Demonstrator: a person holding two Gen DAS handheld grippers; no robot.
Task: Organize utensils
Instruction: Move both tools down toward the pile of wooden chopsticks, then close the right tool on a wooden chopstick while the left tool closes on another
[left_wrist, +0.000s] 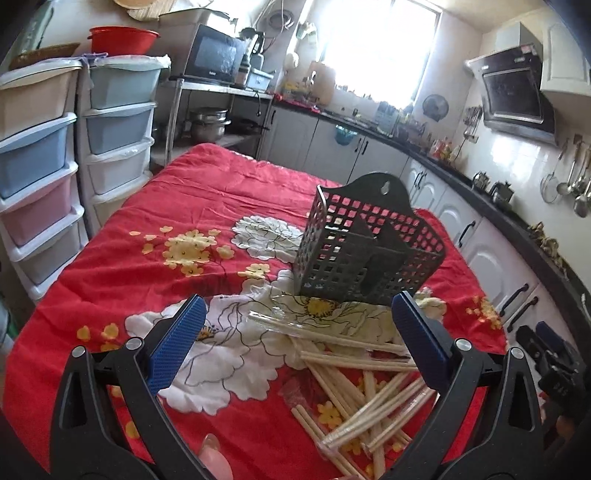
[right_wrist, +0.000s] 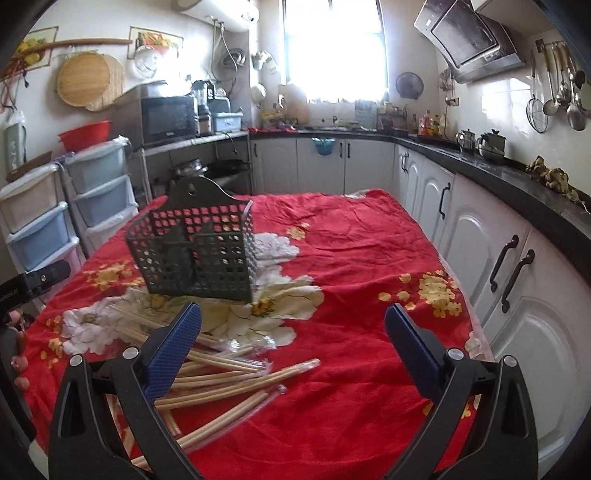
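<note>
A dark perforated utensil basket stands on the red flowered tablecloth; it also shows in the right wrist view. A loose pile of pale wooden chopsticks, some in clear sleeves, lies in front of it on the cloth; the pile also shows in the right wrist view. My left gripper is open and empty, hovering above the pile's left side. My right gripper is open and empty, to the right of the pile.
Stacked plastic drawers stand left of the table. White cabinets under a black counter run along the right side. A microwave sits on a shelf at the back. The other gripper shows at the right edge.
</note>
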